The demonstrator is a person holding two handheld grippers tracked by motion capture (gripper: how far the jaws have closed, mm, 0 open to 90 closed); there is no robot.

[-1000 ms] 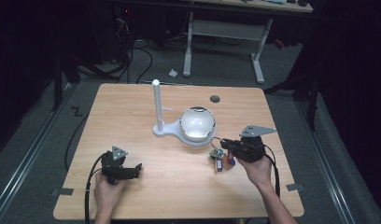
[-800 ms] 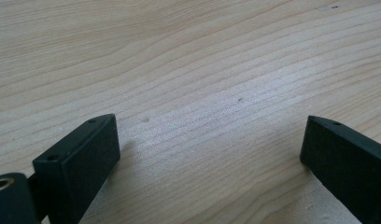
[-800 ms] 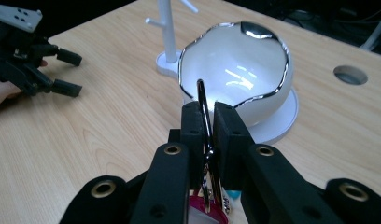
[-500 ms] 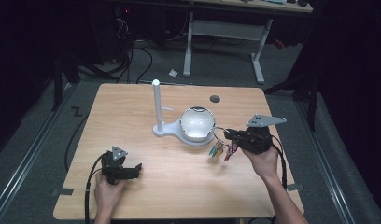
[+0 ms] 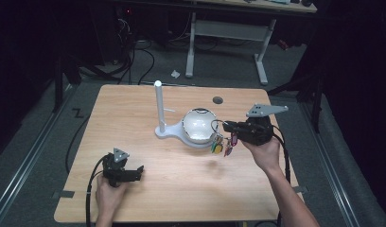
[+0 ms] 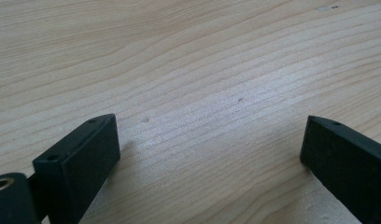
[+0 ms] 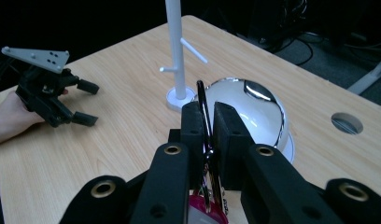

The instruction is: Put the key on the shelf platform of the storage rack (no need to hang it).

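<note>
Black right tool point(image 7: 207, 135) pinches a key ring point(image 7: 203, 109) above the table point(image 5: 134, 109).

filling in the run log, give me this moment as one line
right tool: shut on key ring, keys hanging beside bowl | left tool: open, on table | peg stand: bare

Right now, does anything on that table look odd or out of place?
Nothing looks spilled or broken. The one unusual thing: the right gripper holds a key ring in the air, coloured tags dangling beside the shiny bowl. The left gripper rests open on the table.
</note>
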